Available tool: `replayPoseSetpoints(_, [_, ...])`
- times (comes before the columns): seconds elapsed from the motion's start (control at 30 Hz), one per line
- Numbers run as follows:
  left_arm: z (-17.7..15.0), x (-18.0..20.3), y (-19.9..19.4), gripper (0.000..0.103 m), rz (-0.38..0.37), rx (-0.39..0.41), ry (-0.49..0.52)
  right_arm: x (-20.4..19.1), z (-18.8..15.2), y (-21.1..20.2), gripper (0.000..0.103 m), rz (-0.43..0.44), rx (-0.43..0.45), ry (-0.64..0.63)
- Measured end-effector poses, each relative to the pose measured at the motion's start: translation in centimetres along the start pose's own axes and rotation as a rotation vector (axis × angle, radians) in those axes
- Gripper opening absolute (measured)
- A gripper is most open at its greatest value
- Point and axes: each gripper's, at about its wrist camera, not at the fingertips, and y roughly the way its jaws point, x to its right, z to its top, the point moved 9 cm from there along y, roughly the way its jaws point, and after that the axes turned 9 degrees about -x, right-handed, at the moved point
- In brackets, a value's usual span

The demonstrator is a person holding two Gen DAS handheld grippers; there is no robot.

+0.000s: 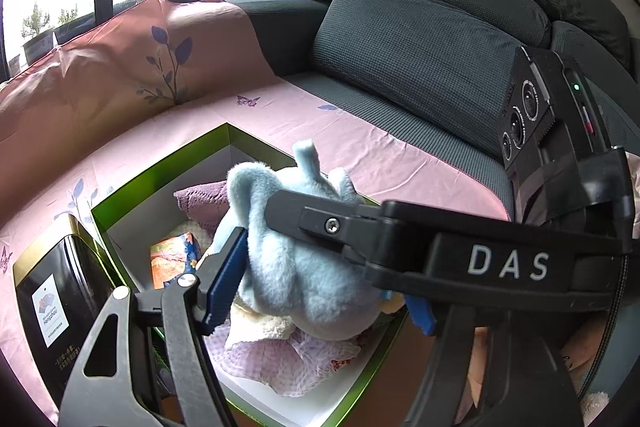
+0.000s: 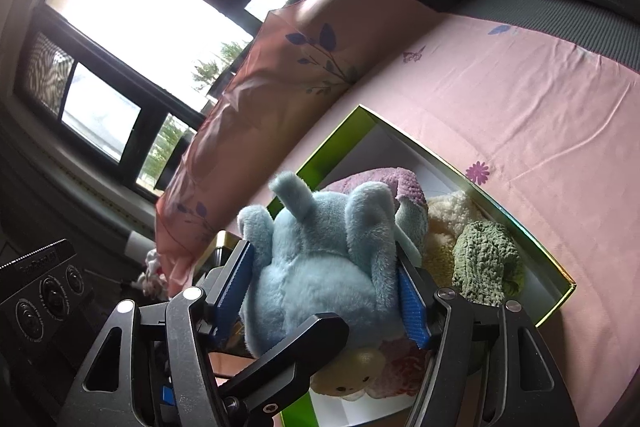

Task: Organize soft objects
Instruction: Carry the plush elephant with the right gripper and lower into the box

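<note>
Fluffy pale-blue plush toy upended over green-rimmed box of soft items, legs upward

Grey sofa spread with pink floral sheet. Directly on sheet, just below left gripper: green-rimmed open box; black lid left of gripper.

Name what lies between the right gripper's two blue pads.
The light blue plush toy, squeezed between the right gripper's pads above the green box; the right wrist view shows it.
</note>
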Motion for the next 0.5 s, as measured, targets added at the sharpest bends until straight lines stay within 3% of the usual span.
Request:
replayPoseSetpoints(0.23, [-0.6,-0.7,1.0,0.071,0.020,-0.043,-0.037,1.0,-0.2,1.1,0.069,-0.027,-0.031,0.042])
replayPoseSetpoints(0.4, [-1.3,-1.6,1.8,0.076,0.044,-0.096,-0.092,1.9,-0.2,1.5,0.069,-0.114,-0.036,0.060])
replayPoseSetpoints(0.5, [-1.6,-1.8,2.1,0.076,0.048,-0.114,-0.109,1.9,-0.3,1.7,0.069,-0.122,-0.041,0.054])
